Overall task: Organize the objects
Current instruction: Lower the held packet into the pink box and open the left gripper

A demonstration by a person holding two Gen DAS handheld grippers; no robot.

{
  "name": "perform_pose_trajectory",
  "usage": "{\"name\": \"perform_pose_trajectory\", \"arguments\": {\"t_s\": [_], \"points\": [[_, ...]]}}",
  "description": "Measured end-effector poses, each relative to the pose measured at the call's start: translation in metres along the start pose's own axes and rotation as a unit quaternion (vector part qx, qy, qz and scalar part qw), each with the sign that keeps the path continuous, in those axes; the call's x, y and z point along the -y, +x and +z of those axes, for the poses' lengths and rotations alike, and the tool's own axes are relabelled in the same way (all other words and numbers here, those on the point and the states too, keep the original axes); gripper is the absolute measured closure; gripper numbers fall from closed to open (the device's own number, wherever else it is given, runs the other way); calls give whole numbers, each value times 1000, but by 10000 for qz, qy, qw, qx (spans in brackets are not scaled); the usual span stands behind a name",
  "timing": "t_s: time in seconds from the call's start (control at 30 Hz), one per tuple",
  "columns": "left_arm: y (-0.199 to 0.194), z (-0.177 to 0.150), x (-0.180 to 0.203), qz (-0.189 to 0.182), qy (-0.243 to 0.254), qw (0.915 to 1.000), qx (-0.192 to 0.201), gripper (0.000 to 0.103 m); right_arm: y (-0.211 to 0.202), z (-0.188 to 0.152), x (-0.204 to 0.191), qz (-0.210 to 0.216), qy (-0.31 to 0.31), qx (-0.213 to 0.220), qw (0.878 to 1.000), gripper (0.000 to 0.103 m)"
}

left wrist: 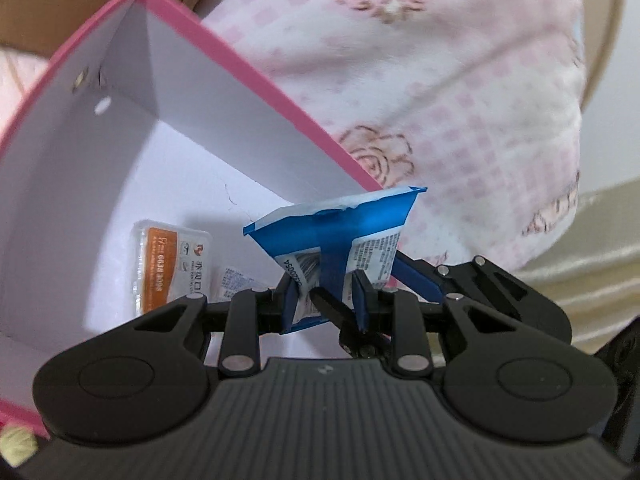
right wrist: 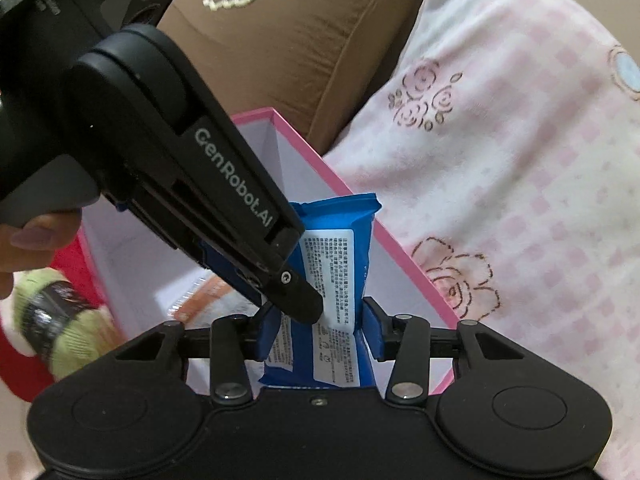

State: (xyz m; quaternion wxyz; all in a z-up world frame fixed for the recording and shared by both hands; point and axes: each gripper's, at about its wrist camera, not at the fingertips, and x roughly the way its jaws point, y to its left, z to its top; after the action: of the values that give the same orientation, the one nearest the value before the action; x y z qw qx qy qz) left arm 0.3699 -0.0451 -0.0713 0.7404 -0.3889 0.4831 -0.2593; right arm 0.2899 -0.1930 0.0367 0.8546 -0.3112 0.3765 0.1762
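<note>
Both grippers hold one blue packet (right wrist: 340,280) over the right-hand wall of the pink box (left wrist: 248,68) on the bed: the left gripper (left wrist: 326,296) is clamped on it, the right gripper (right wrist: 320,332) pinching its lower end. This looks like the placing step; next, lower it beside the orange packet (left wrist: 160,268) and release.

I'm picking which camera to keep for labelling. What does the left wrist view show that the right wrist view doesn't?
Only the left wrist view shows the orange-labelled packet lying whole on the box floor, with a smaller white packet beside it.

Only the right wrist view shows a hand, the brown cushion and a green-and-black thing outside the box.

Both show the pink box, the floral blanket and the blue packet pinched by the left gripper and sitting between the right gripper fingers.
</note>
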Motion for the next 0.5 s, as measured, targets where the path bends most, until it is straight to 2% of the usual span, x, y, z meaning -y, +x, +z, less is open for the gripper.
{"name": "perform_pose_trajectory", "arguments": {"t_s": [0.1,0.3,0.5], "points": [[13,3,-10,-101,-201,9997,28,76,13,-1,2,-92,-359,-83,9993,58],[31,6,-16,186,-273,9994,95,74,41,-3,1,-96,-863,-270,9959,57],[35,13,-19,532,-280,9982,60,73,54,-7,0,-4,-1046,-208,9943,59]]}}
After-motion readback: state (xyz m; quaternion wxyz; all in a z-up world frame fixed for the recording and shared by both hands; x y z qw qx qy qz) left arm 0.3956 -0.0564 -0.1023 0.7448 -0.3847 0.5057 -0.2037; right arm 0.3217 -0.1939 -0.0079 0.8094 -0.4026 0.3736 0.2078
